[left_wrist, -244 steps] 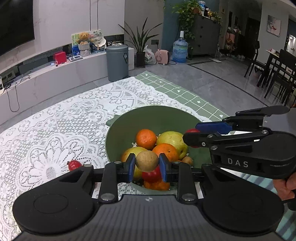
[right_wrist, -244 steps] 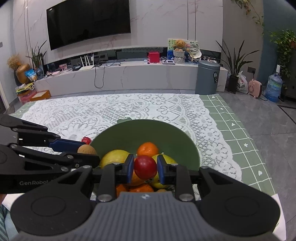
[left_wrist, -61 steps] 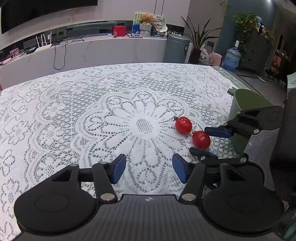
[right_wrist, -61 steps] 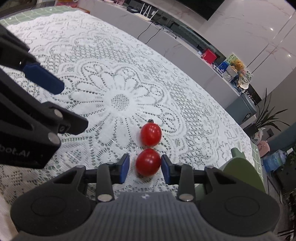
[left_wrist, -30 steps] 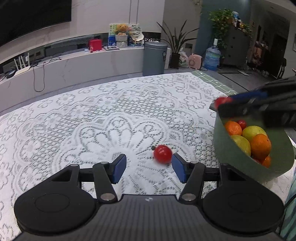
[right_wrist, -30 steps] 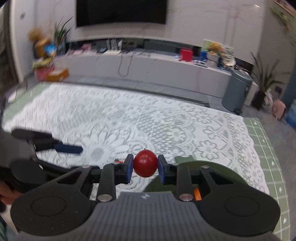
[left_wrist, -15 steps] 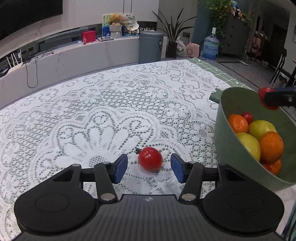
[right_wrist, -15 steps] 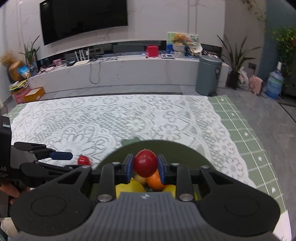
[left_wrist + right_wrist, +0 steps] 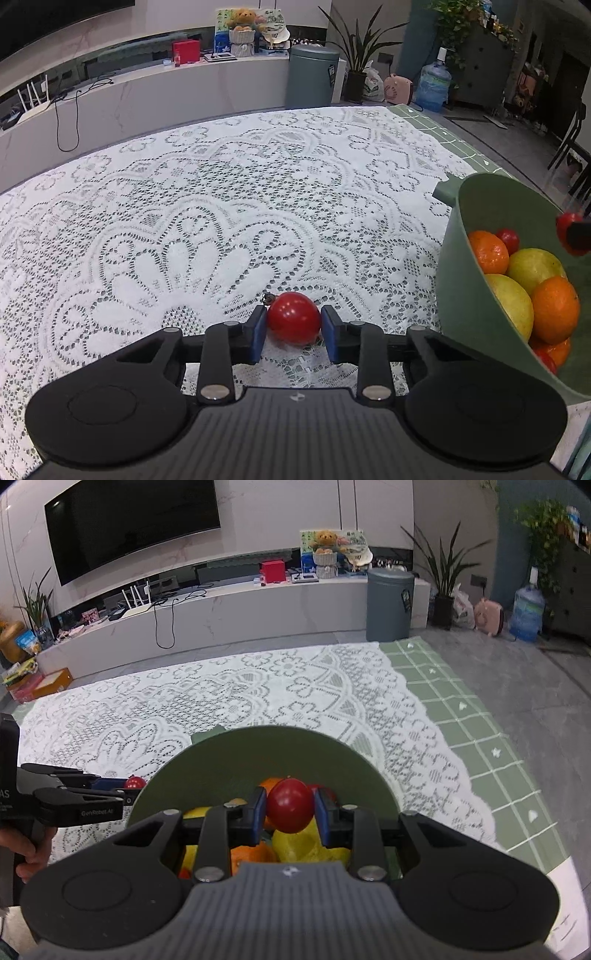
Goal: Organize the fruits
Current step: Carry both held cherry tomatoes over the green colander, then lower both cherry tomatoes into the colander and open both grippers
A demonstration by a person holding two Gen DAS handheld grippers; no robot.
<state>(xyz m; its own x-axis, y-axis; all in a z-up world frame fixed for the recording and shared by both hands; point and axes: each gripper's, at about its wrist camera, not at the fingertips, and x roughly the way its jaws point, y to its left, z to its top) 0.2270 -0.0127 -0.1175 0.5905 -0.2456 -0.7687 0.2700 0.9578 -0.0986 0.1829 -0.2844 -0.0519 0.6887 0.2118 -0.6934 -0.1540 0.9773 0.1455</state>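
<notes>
A small red tomato [image 9: 293, 317] lies on the white lace cloth [image 9: 184, 229], just left of the green bowl [image 9: 456, 258]. My left gripper [image 9: 293, 328] is closing its jaws on that tomato, and both blue pads touch its sides. The bowl holds oranges [image 9: 554, 310], yellow-green fruits [image 9: 535, 266] and a small red one [image 9: 509, 238]. My right gripper [image 9: 290, 812] is shut on a second red tomato [image 9: 290, 805] and hangs over the fruit inside the bowl [image 9: 266, 753]. The left gripper [image 9: 122, 788] shows at the bowl's left side.
A person's hand [image 9: 29, 853] grips the left tool. Green checked cloth [image 9: 461, 709] runs along the lace's right side up to the table edge. Beyond the table stand a grey bin [image 9: 388, 605], a low white TV bench [image 9: 221, 616] and potted plants.
The left jaws have come in from wide apart onto the tomato on the cloth. The right gripper, still holding its tomato, has sunk a little lower over the bowl.
</notes>
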